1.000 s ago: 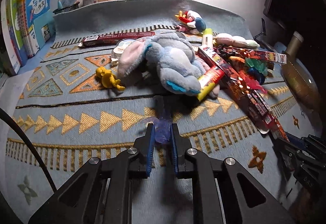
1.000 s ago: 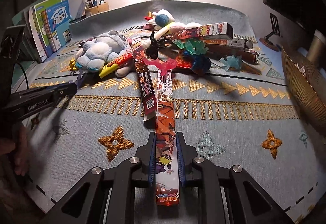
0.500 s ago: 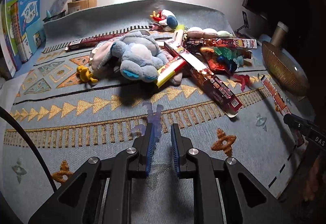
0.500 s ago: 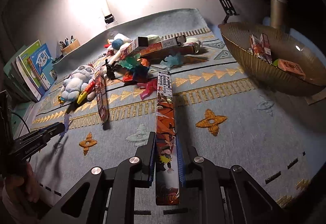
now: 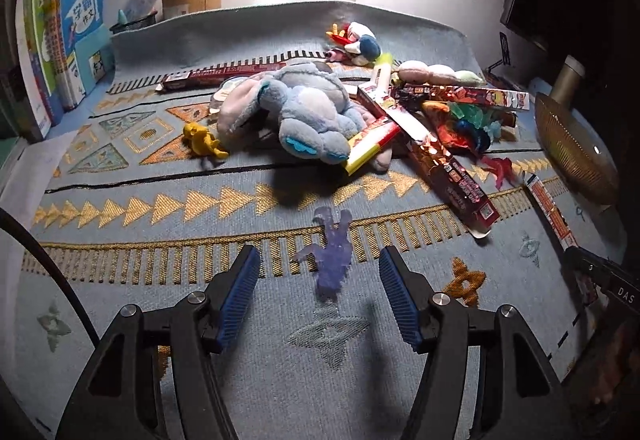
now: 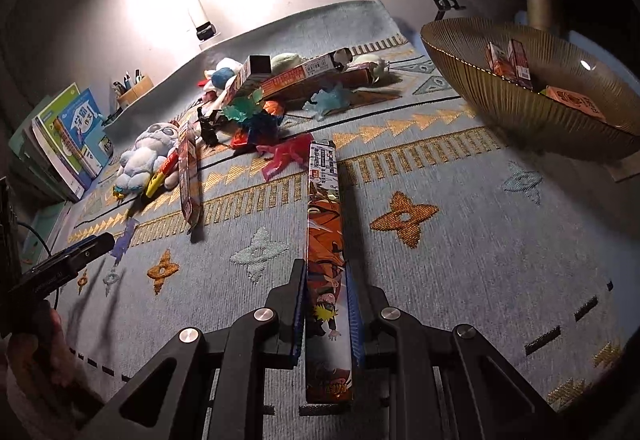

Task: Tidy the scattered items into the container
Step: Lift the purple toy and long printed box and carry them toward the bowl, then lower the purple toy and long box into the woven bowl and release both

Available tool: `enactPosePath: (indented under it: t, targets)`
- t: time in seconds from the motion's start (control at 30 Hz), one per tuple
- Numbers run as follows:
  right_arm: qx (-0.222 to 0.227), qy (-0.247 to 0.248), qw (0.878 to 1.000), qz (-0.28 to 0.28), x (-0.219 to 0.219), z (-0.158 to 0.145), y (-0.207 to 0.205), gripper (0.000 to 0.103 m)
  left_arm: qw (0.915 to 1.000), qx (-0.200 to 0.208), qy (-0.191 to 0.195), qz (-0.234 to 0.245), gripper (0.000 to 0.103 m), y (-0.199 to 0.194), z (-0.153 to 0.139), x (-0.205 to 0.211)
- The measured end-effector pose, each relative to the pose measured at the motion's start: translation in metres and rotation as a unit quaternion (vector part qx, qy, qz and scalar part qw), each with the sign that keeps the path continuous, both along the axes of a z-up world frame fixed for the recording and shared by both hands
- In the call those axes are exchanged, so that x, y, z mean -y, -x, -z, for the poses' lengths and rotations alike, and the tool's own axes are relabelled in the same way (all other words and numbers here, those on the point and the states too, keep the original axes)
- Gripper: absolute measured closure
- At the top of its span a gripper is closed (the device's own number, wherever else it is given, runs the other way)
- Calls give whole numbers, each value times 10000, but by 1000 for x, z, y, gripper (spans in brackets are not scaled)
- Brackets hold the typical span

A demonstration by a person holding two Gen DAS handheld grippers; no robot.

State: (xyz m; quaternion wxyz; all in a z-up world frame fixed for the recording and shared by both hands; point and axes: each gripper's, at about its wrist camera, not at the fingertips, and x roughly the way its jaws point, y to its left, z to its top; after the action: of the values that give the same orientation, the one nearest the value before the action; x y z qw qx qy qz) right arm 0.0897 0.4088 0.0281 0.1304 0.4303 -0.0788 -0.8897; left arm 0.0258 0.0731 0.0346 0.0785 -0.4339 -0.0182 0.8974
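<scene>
While the left claw was spreading its blue pads, the translucent purple figurine sat loose between them, touching neither, apparently dropping or just let go onto the patterned blue cloth of the worktop; my guess was that it had slipped or been released well short of the container. That claw tilted steeply down toward the cloth, and in the right wrist view its dark tip showed at the left edge with a hand below it. The right claw was clenched on a long orange printed box, gripped near its near end so the rest stuck out ahead like a lever, which I judged a handy way to steer the far end toward the bowl. It also pointed downward, rolled a little so the box leaned left of straight ahead. Farther off lay the untidied heap: a blue plush toy, a yellow figure, more long boxes and coloured plastic figures. The ribbed golden bowl, the container, stood at the far right, already holding a few small boxes.
</scene>
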Motion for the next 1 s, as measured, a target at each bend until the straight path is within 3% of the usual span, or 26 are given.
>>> enactPosePath:
  t: [0.1, 0.13, 0.17, 0.2, 0.37, 0.5, 0.63, 0.7, 0.8, 0.9, 1.0]
  targets:
    - [81, 86, 9999, -11, -1, 4, 2, 85, 9995, 165, 243, 99, 43, 7, 13, -11]
    - [72, 94, 9999, -15, -1, 4, 1, 85, 9989, 25, 457, 122, 51, 7, 14, -18]
    - [54, 92, 9999, -23, -1, 4, 1, 85, 9982, -27, 565, 192, 70, 7, 14, -24]
    - [25, 84, 10000, -27, -1, 3, 0, 85, 9981, -4, 571, 248, 75, 8, 13, -30]
    - [-147, 193, 9997, -66, -7, -5, -5, 85, 9984, -3, 94, 551, 75, 4, -4, -51]
    - [-322, 407, 9987, 14, -21, -18, -10, 85, 9953, -248, -303, 887, 75, -6, -30, -73]
    - [-216, 1308, 9912, 34, -49, -35, -8, 85, 9887, -521, -384, 1355, 75, -7, -62, -110]
    - [-173, 1724, 9847, 165, -71, -44, -5, 85, 9821, -629, -552, 1688, 75, -2, -81, -133]
    - [-414, 1881, 9795, 588, -108, -65, -6, 85, 9695, -872, -781, 2155, 74, 7, -109, -173]
    - [-808, 1631, 9758, 1211, -144, -87, -4, 85, 9564, -1232, -717, 2548, 74, 15, -126, -220]
    - [-943, 1224, 9697, 1893, -176, -100, 3, 85, 9455, -1171, -878, 2907, 74, 32, -125, -266]
